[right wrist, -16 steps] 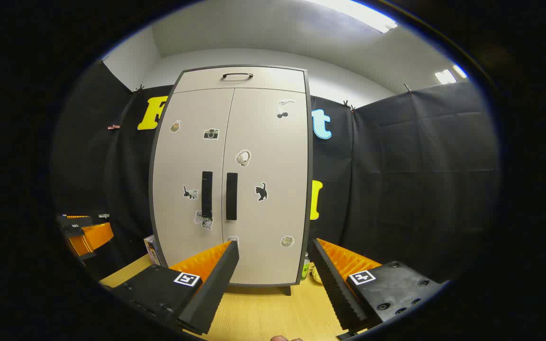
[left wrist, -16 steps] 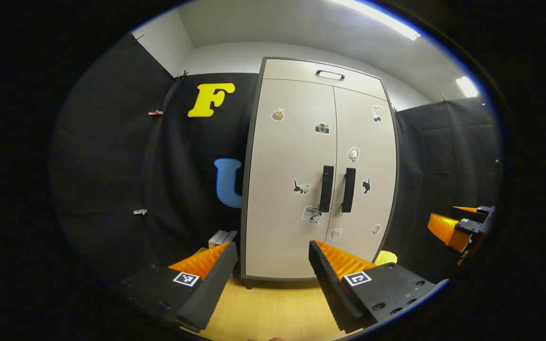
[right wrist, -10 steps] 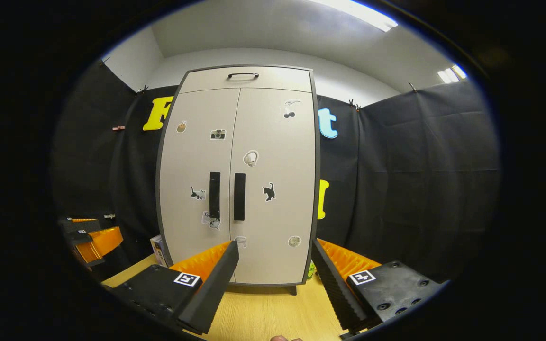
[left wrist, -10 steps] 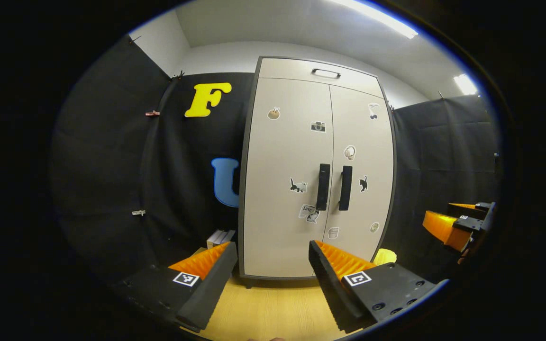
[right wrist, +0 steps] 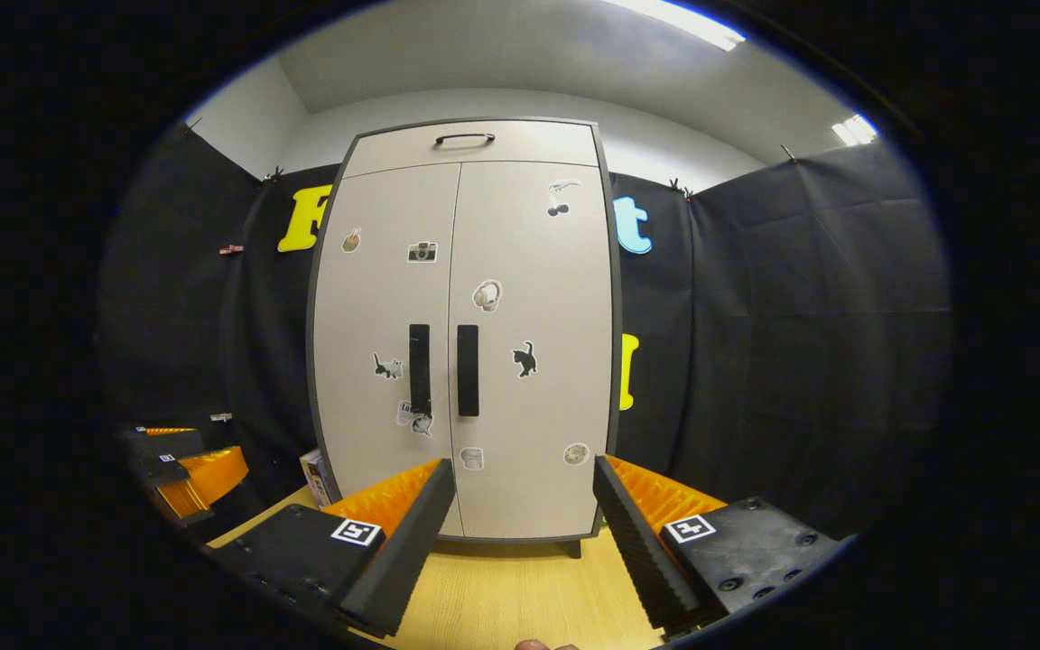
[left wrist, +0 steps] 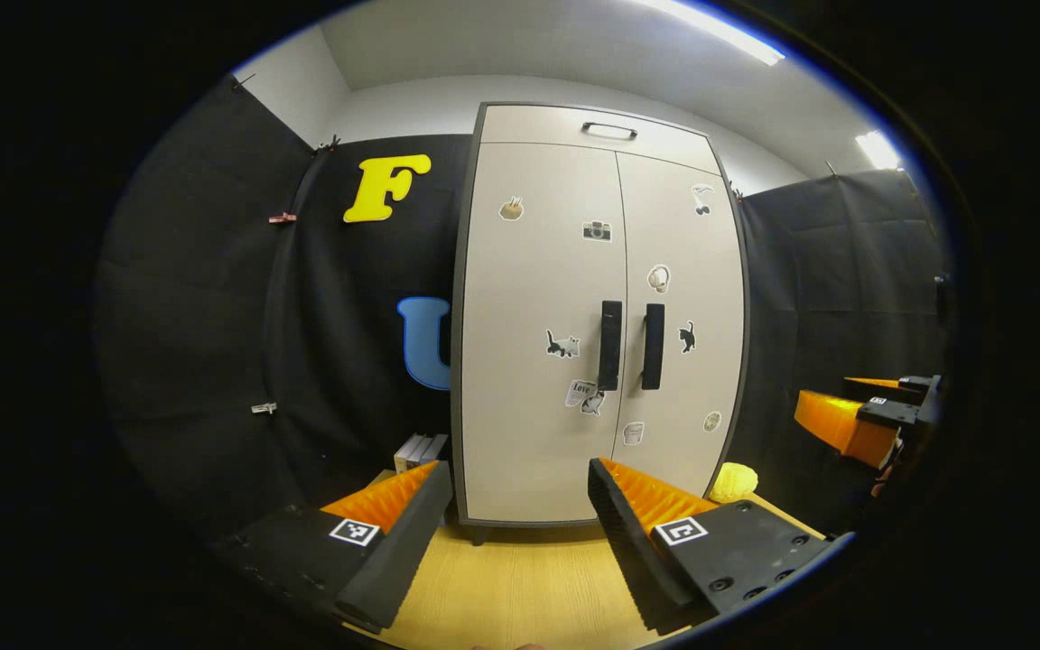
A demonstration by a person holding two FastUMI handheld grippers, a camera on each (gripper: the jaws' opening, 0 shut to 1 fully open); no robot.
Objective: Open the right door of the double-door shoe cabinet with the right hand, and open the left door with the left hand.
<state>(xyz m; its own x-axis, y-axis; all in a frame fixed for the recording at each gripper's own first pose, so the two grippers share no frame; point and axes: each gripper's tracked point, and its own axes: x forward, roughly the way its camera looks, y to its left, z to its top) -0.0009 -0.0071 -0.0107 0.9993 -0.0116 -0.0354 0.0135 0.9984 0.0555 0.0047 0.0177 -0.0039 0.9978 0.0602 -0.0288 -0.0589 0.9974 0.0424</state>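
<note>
Left tongs (left wrist: 515,506), right tongs (right wrist: 524,501): both wide, empty, slightly nearer than before. Shoe cabinet (right wrist: 520,415): on table (right wrist: 502,600), well ahead; right door (right wrist: 533,271), left door (right wrist: 385,298) shut. Approach underway; handles ungrasped.

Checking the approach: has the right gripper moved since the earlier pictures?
Yes. In the right gripper view the cabinet has drifted rightward, nearer centre above the right gripper; its doors remain closed.
</note>
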